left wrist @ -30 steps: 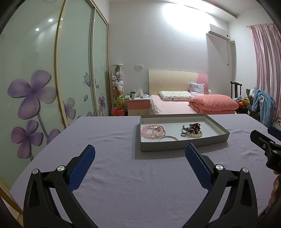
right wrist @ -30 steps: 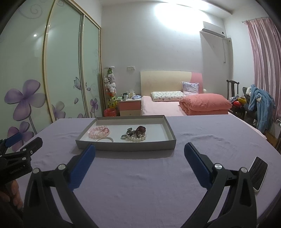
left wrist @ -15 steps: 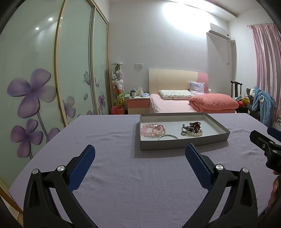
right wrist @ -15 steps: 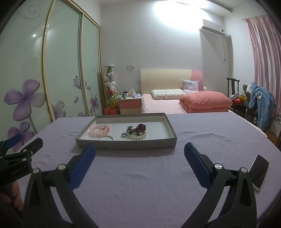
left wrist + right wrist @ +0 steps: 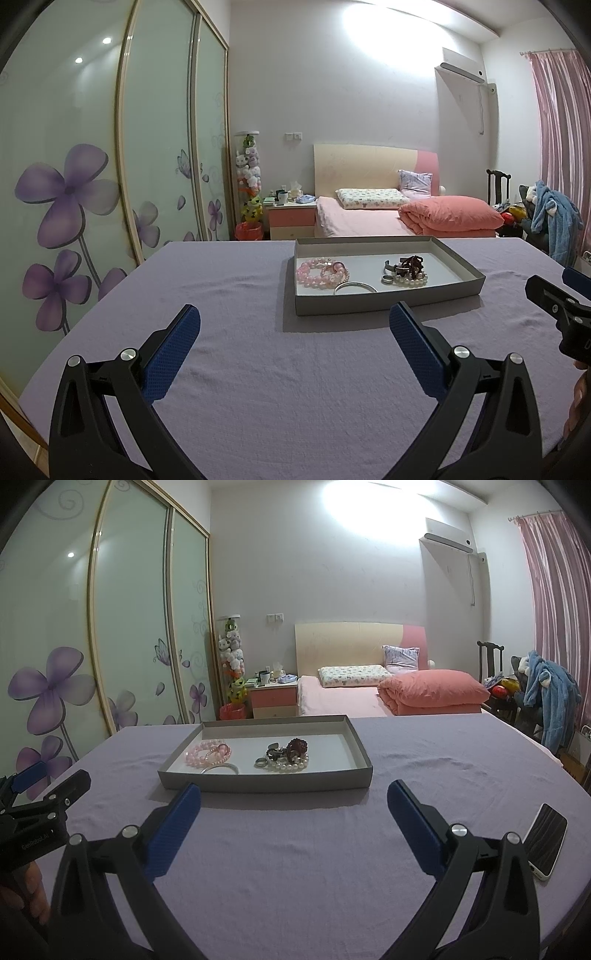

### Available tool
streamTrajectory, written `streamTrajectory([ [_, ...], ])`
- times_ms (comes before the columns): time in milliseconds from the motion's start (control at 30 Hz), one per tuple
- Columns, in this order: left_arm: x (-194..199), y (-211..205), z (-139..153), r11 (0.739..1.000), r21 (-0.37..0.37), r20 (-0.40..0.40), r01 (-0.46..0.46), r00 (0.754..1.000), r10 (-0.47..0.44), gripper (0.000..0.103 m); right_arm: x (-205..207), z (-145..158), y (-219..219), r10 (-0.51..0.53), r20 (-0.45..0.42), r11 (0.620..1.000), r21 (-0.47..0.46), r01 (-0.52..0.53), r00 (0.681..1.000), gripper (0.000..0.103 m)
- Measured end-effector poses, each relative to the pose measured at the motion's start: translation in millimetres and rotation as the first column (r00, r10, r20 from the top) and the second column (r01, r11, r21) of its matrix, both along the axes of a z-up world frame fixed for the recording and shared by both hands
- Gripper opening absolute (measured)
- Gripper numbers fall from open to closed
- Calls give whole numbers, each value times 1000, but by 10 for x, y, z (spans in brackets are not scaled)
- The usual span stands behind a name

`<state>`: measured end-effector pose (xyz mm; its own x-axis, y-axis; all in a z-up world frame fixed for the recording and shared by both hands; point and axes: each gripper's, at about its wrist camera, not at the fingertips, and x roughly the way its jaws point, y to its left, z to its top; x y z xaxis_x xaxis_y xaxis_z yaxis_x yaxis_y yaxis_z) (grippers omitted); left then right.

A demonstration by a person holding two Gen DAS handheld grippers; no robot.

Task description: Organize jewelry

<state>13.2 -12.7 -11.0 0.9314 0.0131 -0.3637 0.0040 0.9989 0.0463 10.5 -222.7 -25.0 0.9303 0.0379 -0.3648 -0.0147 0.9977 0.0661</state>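
Right wrist: one tray [image 5: 266, 781], one phone [image 5: 546, 842].

I count 1 shallow grey cardboard tray [image 5: 266, 781], 1 pink bead bracelet bunch [image 5: 207, 755], 1 thin silver bangle [image 5: 220, 768], 1 white pearl strand [image 5: 288, 766], 1 silver ring [image 5: 260, 763], 1 white-edged smartphone [image 5: 546, 841].

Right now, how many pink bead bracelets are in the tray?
2, overlapping at the tray's left end: a large-bead one and a smaller-bead one; more may be hidden.
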Motion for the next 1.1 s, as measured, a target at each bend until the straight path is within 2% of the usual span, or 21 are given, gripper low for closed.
streamTrajectory([
  [1100, 13, -4, 1, 1000, -2, -6, 3, 1000, -3, 101, 18, 8, 11, -2, -3, 1000, 3, 2, 1000, 99],
])
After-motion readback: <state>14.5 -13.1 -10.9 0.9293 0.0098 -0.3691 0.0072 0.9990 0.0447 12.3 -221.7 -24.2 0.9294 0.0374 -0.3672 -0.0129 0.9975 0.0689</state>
